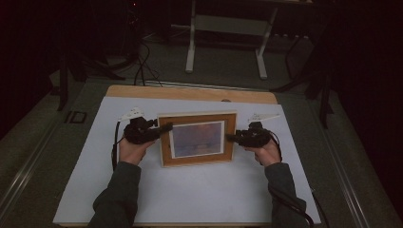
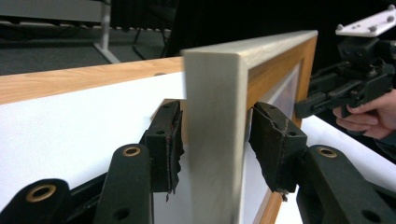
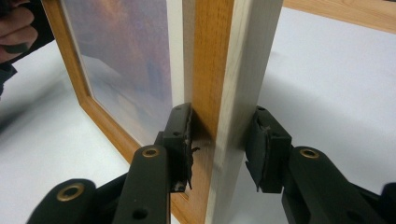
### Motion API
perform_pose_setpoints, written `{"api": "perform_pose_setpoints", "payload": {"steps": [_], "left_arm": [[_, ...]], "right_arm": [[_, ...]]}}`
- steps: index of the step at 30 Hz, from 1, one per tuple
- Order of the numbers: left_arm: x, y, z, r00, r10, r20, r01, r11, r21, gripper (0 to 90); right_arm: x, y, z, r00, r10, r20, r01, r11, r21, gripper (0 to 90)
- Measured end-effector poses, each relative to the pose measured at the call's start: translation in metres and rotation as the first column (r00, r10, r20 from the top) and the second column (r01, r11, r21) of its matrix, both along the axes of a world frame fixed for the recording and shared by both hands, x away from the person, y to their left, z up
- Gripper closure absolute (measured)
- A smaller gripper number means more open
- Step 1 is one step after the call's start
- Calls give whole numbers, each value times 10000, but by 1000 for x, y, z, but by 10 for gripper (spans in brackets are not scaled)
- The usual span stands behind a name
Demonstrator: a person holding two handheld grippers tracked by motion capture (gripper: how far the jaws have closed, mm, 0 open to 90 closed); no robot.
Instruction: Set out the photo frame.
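- Picture frame (image 1: 197, 138), of pale and brown wood around a soft purple and orange print, stands upright near the middle of the white surface (image 1: 190, 194).
- Left gripper (image 1: 164, 128) straddles the frame's left edge; in the left gripper view its pads (image 2: 167, 140) stand slightly clear of the wood on both sides, so it is open around the frame without gripping it.
- Right gripper (image 1: 231, 138) is at the frame's right edge; in the right gripper view its pads (image 3: 181, 135) press the front and back faces, clamping the frame.
- Both hands rest low on the surface, one on each side of the frame.
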State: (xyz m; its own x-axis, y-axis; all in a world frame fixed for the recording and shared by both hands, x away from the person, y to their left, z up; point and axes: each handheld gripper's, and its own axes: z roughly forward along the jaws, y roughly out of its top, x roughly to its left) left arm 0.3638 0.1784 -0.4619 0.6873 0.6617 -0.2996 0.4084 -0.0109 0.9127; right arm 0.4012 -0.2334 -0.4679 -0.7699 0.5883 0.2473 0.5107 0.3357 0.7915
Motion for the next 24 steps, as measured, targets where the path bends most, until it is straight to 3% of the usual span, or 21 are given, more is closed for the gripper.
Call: {"api": "perform_pose_setpoints", "payload": {"steps": [5,24], "left_arm": [[-2,0,2,9998,166,120,-168,9997,174,638],[4,-1,-1,10000,31,56,-30,9999,-147,646]], "right_arm": [[-4,-1,-1,9999,-126,-44,126,9999,36,637],[-13,-4,-2,9993,-355,-128,357,9992,161,642]]}}
